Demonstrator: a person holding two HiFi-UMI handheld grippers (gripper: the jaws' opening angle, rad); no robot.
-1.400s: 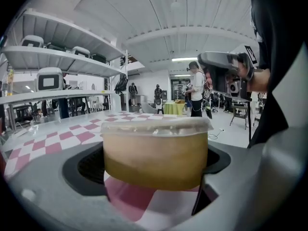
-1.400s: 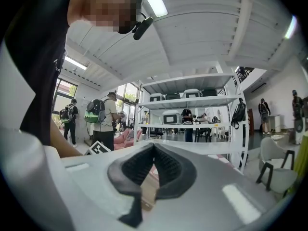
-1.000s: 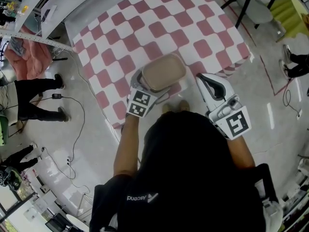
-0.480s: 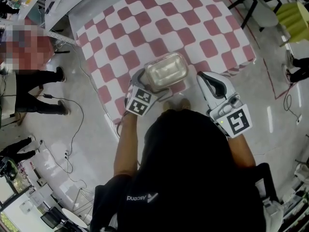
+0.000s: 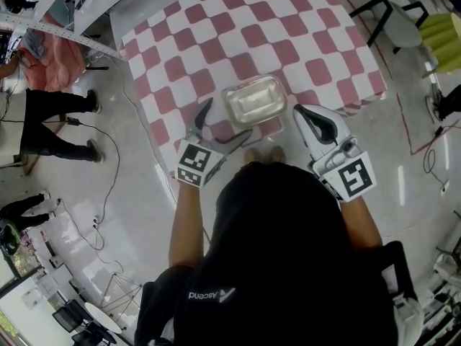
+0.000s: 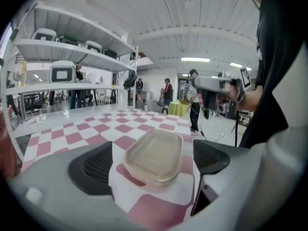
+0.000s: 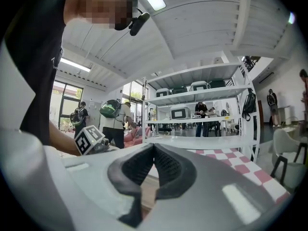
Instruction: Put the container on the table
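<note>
The clear, lidded plastic container (image 5: 253, 99) rests on the pink-and-white checked table (image 5: 216, 34), near its front edge. My left gripper (image 5: 225, 121) is open just behind the container's near left corner, and nothing is between its fingers. In the left gripper view the container (image 6: 154, 154) sits a little beyond the two black pads (image 6: 91, 167), which stand wide apart on either side of it. My right gripper (image 5: 300, 115) hangs at the table's front edge to the right of the container. Its jaws are pressed together in the right gripper view (image 7: 153, 154) and hold nothing.
A black-legged chair (image 5: 392, 9) and a yellow-green object (image 5: 441, 27) stand off the table's right end. A person (image 5: 50, 121) stands on the floor at the left, with cables (image 5: 108, 186) nearby. Metal shelving (image 5: 65, 9) runs along the upper left.
The left gripper carried the container forward over the table edge, opened, and drew back toward me. The container now rests on the table. The right gripper barely moved.
</note>
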